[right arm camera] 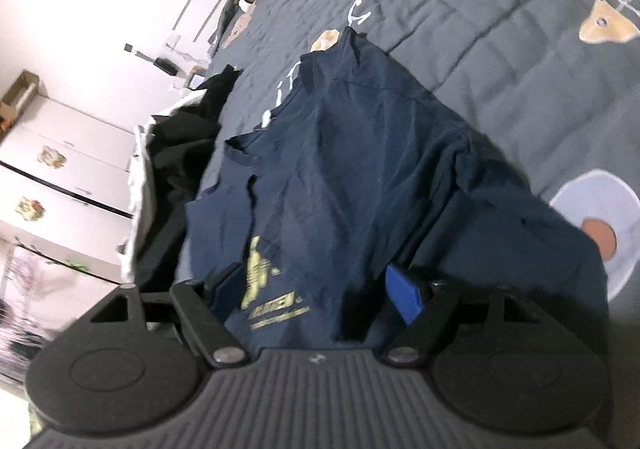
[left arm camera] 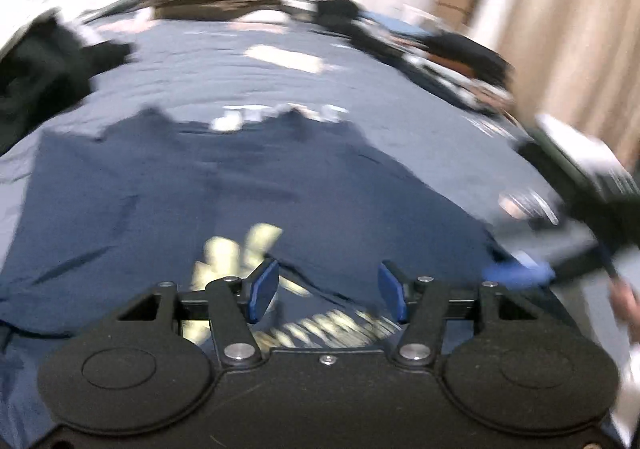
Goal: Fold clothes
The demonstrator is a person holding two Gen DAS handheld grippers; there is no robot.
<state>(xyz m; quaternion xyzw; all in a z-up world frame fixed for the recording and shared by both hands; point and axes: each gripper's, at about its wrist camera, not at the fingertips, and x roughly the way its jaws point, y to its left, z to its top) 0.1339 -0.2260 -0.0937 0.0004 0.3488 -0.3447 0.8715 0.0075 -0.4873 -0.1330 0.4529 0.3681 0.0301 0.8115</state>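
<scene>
On the left, a heap of black clothes point(right arm camera: 180, 153) sits at the bed's edge, apart from the work. Next to it the navy T-shirt point(right arm camera: 340, 169) lies on the dark printed quilt point(right arm camera: 500, 29), partly folded, its yellow print point(right arm camera: 260, 269) at the near end and its collar at the far end. So the long axis of the shirt runs straight away from both grippers, not across them.

The left gripper point(left arm camera: 328, 291) hovers over the near hem, its 2 blue pads point(left arm camera: 266, 289) standing about half apart with nothing pinched between them; the cloth lies below, and the view is too blurred to tell whether the tips touch it. The right gripper point(right arm camera: 316, 295) has its jaws wide, and the printed hem lies between the fingers, though no pad can be seen pressing on it. In the left wrist view this gripper shows as a blurred blue tip point(left arm camera: 520, 275) at the shirt's right edge.

Judging from this, both hands are at the near hem and about equally close. The next fold probably calls for closing on that hem and carrying it along the long axis toward the collar.
</scene>
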